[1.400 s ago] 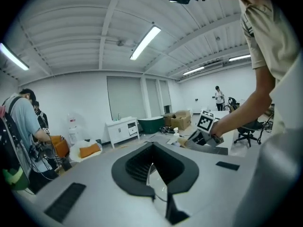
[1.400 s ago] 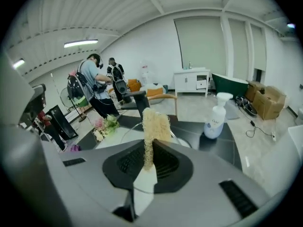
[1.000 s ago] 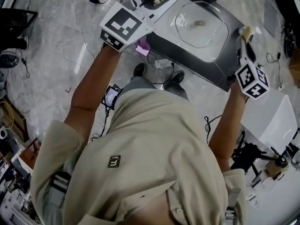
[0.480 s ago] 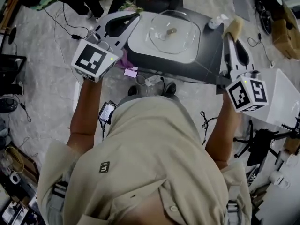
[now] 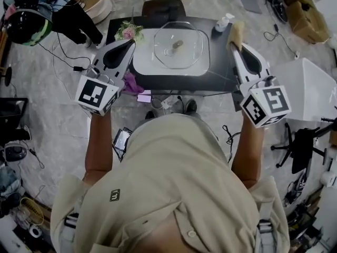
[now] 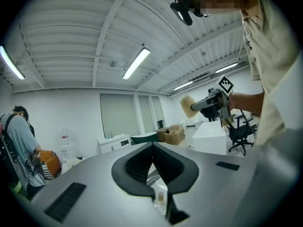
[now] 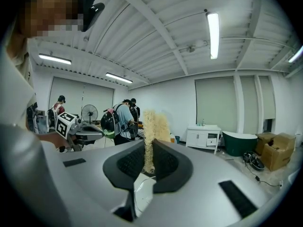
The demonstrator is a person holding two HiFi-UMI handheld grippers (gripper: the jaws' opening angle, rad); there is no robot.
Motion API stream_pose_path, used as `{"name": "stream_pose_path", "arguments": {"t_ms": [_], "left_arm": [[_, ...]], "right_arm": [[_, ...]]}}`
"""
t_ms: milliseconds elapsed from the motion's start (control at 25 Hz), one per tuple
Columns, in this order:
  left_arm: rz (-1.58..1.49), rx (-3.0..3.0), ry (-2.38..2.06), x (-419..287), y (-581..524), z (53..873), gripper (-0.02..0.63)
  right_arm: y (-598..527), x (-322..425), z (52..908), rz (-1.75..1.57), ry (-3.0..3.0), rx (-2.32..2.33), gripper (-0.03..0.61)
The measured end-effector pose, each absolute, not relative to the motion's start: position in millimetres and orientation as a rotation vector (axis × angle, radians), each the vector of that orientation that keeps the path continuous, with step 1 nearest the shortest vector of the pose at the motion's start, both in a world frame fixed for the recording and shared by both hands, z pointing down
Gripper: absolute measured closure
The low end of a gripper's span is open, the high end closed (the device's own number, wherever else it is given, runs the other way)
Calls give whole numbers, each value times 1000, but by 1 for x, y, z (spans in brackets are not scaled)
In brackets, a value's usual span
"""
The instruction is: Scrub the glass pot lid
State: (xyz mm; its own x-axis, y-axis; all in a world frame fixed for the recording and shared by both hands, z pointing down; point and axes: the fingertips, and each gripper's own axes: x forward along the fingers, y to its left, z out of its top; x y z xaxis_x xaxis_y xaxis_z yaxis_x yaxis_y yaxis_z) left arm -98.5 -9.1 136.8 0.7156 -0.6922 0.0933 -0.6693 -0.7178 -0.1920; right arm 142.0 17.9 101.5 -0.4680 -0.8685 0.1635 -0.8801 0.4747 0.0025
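Note:
The glass pot lid [image 5: 179, 47] with its small knob lies on a white board [image 5: 142, 62] on the dark table [image 5: 221, 75]. My left gripper [image 5: 128, 42] hovers at the board's left edge, its jaws shut with nothing between them [image 6: 152, 148]; the lid's knob [image 6: 161, 197] shows below them. My right gripper [image 5: 235, 45] is off the lid's right side and is shut on a yellowish sponge [image 5: 236, 33]. The sponge [image 7: 154, 124] stands up between the jaws of that right gripper [image 7: 148, 148]. Both grippers are clear of the lid.
A small bottle [image 5: 224, 22] stands at the table's far right corner and pink flowers [image 5: 129, 33] at its far left. A dark chair [image 5: 163, 7] sits behind the table. A purple cloth [image 5: 131, 83] hangs at the near left edge. A white table [image 5: 305, 83] is on the right.
The head view has swung so the table is now centred. Both grippers have come to flank the lid, left and right. The right gripper still holds the sponge.

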Motion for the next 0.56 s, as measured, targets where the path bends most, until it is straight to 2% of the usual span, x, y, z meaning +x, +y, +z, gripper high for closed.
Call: {"name": "stream_pose_path", "arguments": {"t_ms": [560], "left_arm": [[-234, -2806, 1040, -94, -14, 142, 598]], "right_arm": [[18, 143, 106, 148, -2539, 1569, 540]]}}
